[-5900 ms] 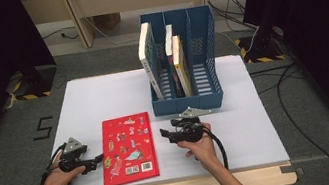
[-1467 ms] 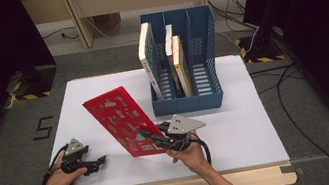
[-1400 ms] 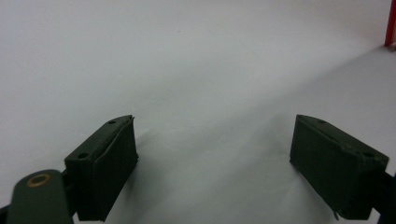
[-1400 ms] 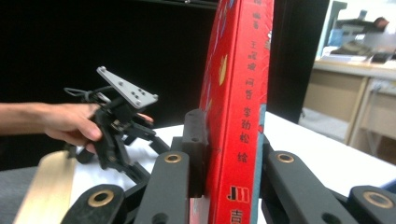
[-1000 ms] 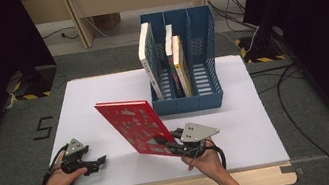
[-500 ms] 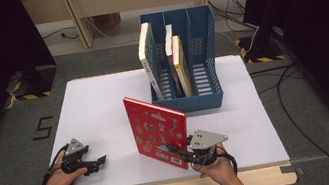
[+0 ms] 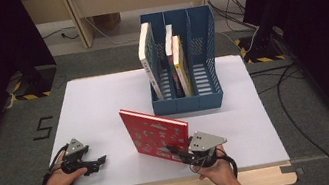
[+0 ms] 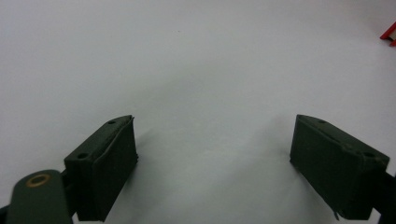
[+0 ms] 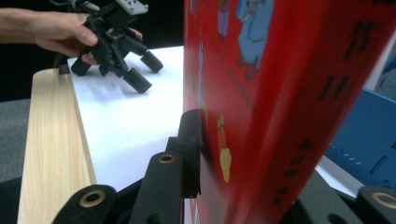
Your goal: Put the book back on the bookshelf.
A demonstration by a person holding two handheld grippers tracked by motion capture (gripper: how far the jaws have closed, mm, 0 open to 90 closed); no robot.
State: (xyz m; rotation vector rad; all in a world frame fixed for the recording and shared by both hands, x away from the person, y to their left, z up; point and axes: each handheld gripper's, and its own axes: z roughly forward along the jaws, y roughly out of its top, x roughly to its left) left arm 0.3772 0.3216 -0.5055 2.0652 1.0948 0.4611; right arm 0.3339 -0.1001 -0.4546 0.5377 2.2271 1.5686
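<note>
The white table point(image 7: 102, 98) carries a blue file rack point(image 7: 204, 97) at its far middle, three slots wide, with a pale book point(image 7: 148, 60) leaning in the left slot and two thinner ones point(image 7: 176, 65) in the middle slot; the right slot looks empty. Just near of the rack, and a little left of it, the red book point(image 7: 155, 133) stands upright on its bottom edge, its cover facing the person and its long axis running left to right. The right gripper point(image 7: 182, 151) grips it low at the near right corner; in the right gripper view the near pad point(image 9: 191, 149) presses on the cover, and the jaws have just been opening slightly while the book remains between them. From that grip the empty slot lies farther off and to the right, so the coming move probably turns on swinging the spine in line with the slot, front to back. The right hand point(image 7: 214, 169) sits low at the table's near edge. The left gripper point(image 7: 94, 162) rests on the near left of the table, well apart from the book, jaws wide and empty.
</note>
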